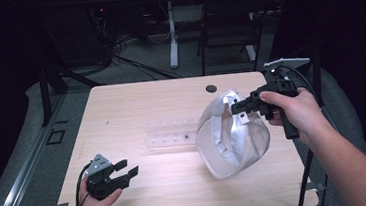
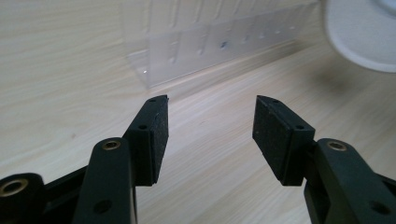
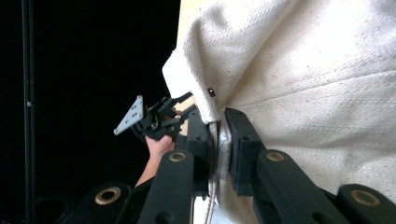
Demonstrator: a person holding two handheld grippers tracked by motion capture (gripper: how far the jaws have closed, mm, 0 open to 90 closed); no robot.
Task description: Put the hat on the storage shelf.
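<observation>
One thing is in hand: a white cap (image 1: 232,135), clamped at its rear rim by the right gripper (image 1: 245,106) and held tilted above the right half of the tabletop (image 1: 135,99), its lower edge near or on the wood. The pick-up may be judged done; where the cap is to be set cannot be told. The left gripper (image 1: 121,171) is held with jaws apart and empty near the front left corner. A clear plastic rack (image 1: 169,133) lies at the middle, just beside the cap.

Dim room, light wooden table (image 1: 136,107), black chair (image 1: 229,23) beyond, cables (image 1: 132,62) across grey floor (image 1: 19,147).
</observation>
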